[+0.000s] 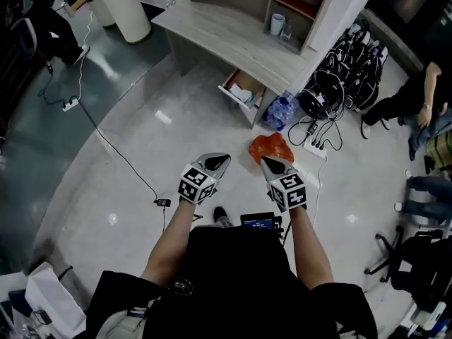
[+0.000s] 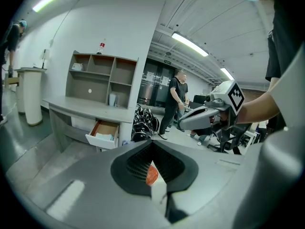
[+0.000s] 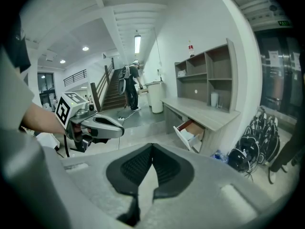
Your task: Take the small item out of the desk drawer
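Note:
The grey desk (image 1: 226, 34) stands a few steps ahead, its drawer (image 1: 244, 90) pulled open at the right end. Light-coloured items lie inside the drawer (image 2: 106, 133); I cannot pick out the small item among them. My left gripper (image 1: 224, 159) and right gripper (image 1: 266, 162) are held side by side at waist height over the floor, far from the drawer. Both point towards the desk, shut and with nothing in them. In the left gripper view its jaws (image 2: 152, 144) meet at the tips. The right gripper (image 3: 152, 148) looks the same in its own view.
An orange bag (image 1: 272, 147) lies on the floor just past the grippers. A pack of water bottles (image 1: 281, 110) sits beside the drawer. Black backpacks (image 1: 353, 62), cables and a power strip (image 1: 314, 147) lie to the right. Seated people are at far right.

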`<action>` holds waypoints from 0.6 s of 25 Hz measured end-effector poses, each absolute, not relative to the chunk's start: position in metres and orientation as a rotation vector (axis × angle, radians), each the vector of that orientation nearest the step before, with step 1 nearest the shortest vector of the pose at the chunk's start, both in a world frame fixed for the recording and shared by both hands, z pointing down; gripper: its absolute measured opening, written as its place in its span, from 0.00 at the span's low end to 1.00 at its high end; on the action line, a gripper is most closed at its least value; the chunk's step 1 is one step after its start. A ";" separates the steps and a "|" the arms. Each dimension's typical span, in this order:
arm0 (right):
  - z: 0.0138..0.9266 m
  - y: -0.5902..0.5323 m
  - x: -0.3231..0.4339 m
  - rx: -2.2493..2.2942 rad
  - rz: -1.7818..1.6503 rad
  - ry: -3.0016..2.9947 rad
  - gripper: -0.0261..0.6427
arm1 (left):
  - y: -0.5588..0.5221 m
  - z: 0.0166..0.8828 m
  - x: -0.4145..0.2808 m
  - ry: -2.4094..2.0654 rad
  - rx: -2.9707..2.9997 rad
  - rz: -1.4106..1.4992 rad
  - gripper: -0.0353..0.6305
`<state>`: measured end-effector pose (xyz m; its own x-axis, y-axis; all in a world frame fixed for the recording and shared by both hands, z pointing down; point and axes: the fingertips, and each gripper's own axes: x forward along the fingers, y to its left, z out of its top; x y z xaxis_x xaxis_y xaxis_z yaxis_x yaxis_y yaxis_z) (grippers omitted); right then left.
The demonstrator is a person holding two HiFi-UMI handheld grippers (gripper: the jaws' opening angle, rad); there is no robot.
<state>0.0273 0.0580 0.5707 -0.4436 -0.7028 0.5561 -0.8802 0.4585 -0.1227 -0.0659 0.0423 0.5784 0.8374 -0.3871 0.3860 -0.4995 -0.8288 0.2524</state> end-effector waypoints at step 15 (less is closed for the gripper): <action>0.582 0.034 0.000 1.353 0.611 -2.257 0.04 | 0.019 0.597 -0.099 -0.648 2.630 0.455 0.06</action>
<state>0.0005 0.0336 0.5820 -0.4269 -0.7006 0.5718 -0.8933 0.4249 -0.1465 -0.0993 0.0190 0.5968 0.8400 -0.3710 0.3959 -0.4984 -0.8159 0.2931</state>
